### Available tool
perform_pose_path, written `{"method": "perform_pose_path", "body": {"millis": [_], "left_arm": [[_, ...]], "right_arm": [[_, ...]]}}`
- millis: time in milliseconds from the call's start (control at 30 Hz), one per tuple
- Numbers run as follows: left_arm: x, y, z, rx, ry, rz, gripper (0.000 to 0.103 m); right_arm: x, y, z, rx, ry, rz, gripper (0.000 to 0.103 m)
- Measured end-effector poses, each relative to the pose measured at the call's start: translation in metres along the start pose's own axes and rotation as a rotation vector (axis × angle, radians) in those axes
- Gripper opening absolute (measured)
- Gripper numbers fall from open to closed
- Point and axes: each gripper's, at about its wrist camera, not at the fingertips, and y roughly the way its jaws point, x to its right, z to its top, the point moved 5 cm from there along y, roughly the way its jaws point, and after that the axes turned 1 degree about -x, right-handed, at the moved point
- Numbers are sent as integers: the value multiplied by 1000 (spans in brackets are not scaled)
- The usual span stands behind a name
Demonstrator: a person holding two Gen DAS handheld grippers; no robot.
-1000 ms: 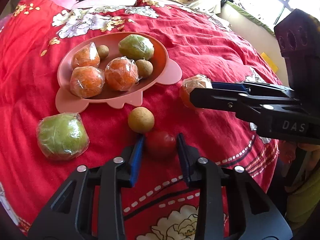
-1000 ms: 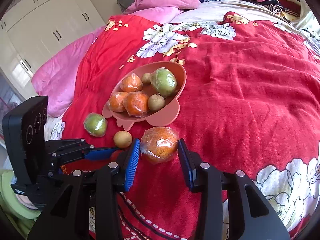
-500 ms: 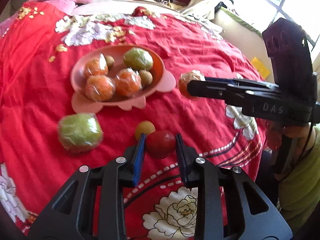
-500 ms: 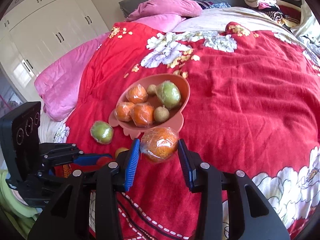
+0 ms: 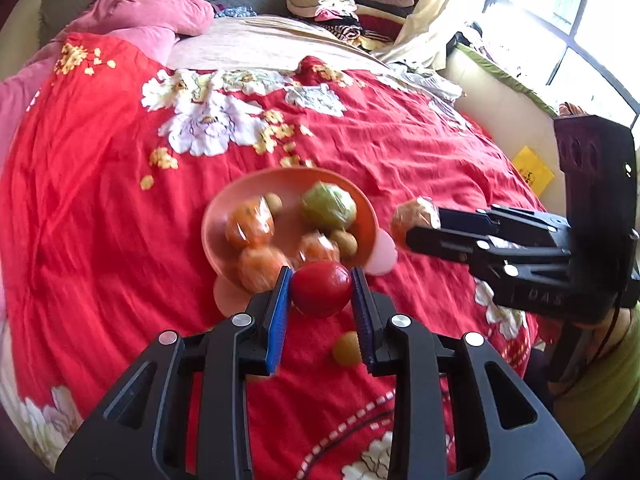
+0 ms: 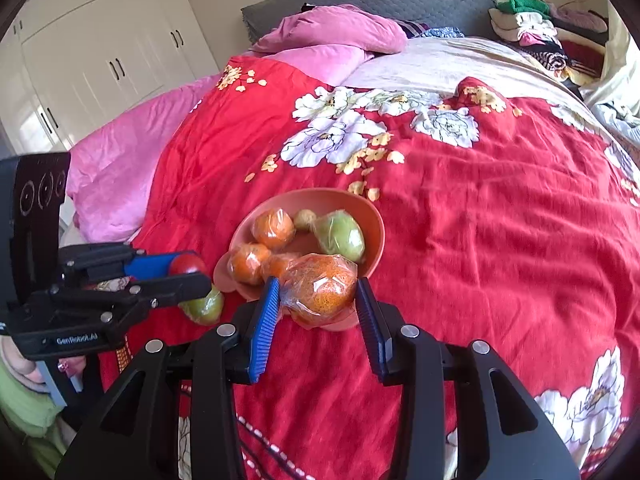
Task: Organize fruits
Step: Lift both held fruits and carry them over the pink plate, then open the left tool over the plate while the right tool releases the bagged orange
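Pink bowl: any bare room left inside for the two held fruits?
The pink bowl is crowded along its near and left side by wrapped oranges and on the right by the green fruit. One bare patch shows mid-bowl, between oranges and green fruit. The bedspread right of the bowl is open.

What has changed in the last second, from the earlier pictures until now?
Both grippers have lifted their fruit off the red bedspread toward the pink bowl. The left gripper carries the red tomato, the right gripper the wrapped orange. Both grips are unchanged. The fruits in the bowl, the small brown fruit and the green fruit stayed in place.
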Motion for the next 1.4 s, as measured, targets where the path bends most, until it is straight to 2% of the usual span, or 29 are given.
{"method": "perform_pose_path", "body": {"millis": [633, 1067, 1400], "left_arm": [[-6, 48, 35, -46, 21, 16, 22], [-17, 75, 42, -98, 33, 36, 22], [-19, 78, 42, -104, 28, 27, 22]], "right_arm": [[17, 2, 20, 40, 28, -39, 37], [22, 15, 14, 20, 37, -28, 37], [21, 25, 12, -1, 35, -22, 37]]}}
